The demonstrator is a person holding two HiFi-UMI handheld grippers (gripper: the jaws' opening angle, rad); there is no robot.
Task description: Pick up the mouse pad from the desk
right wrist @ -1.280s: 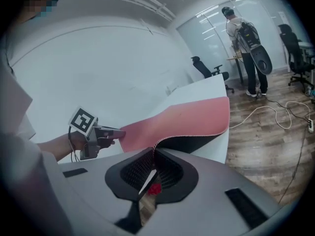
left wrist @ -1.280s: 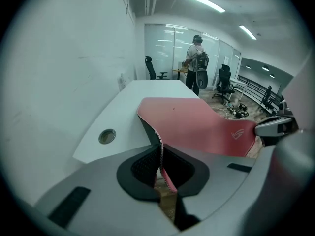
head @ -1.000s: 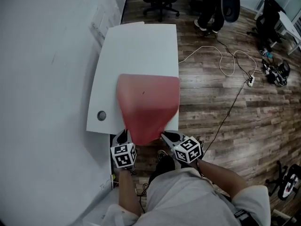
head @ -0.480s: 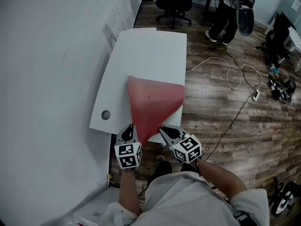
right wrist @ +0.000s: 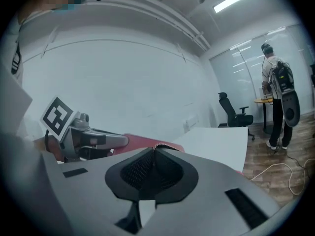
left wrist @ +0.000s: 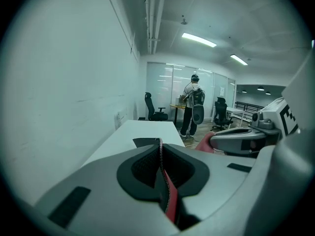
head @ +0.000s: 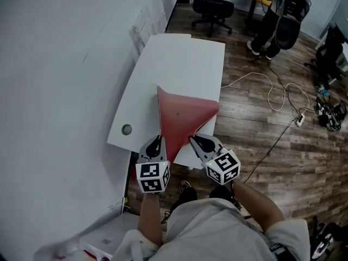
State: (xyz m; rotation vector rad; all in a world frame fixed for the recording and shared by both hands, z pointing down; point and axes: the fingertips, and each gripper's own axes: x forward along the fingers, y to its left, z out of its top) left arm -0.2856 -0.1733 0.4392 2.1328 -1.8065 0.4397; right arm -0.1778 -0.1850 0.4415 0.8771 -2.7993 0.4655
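Observation:
A red mouse pad [head: 182,118] hangs lifted at its near end above the white desk [head: 174,64], sagging into a narrow fold, its far edge still low over the desk. My left gripper [head: 157,142] is shut on the pad's near left corner; the thin red edge [left wrist: 166,186] shows pinched between its jaws. My right gripper [head: 194,142] is shut on the near right corner, where the pad's stitched rim [right wrist: 156,147] pokes out of the closed jaws. The two grippers are close together, just past the desk's near edge.
A white wall [head: 60,64] runs along the desk's left side. A round cable hole [head: 126,129] sits in the desk's near left corner. White cables [head: 266,91] lie on the wooden floor at right. A person [head: 277,20] and an office chair [head: 212,7] are beyond the desk.
Both grippers have risen with the pad's near corners and come closer together. The pad has peeled off the desk and folded from a wide sheet into a narrow hanging shape.

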